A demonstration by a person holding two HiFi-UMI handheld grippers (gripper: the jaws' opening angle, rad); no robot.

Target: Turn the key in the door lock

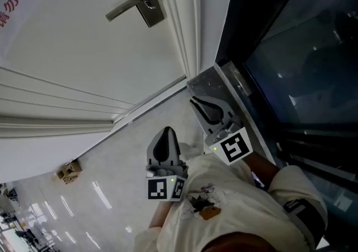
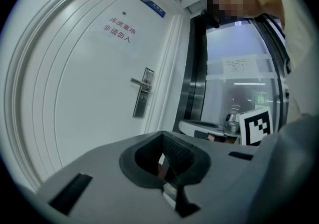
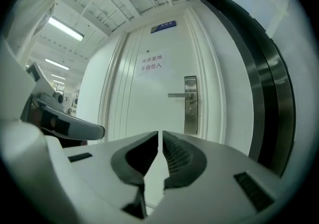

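Note:
The white door (image 1: pixel 72 38) carries a metal lock plate (image 1: pixel 146 0) with a lever handle (image 1: pixel 126 7); a small dark piece sits at the keyhole (image 1: pixel 149 4), too small to identify. The plate also shows in the left gripper view (image 2: pixel 142 99) and the right gripper view (image 3: pixel 190 104). Both grippers hang well short of the door, pointing about level at it. My left gripper (image 1: pixel 165 140) (image 2: pixel 163 138) has its jaw tips together, and I see nothing gripped. My right gripper (image 1: pixel 208 110) (image 3: pixel 160 133) is shut, only a thin slit between its pads, holding nothing.
Right of the door stands a dark glass panel in a metal frame (image 1: pixel 291 49). A small cardboard box (image 1: pixel 69 171) lies on the glossy floor at the left. The door bears a red-lettered notice (image 2: pixel 118 30), with a blue plate (image 2: pixel 152 6) above.

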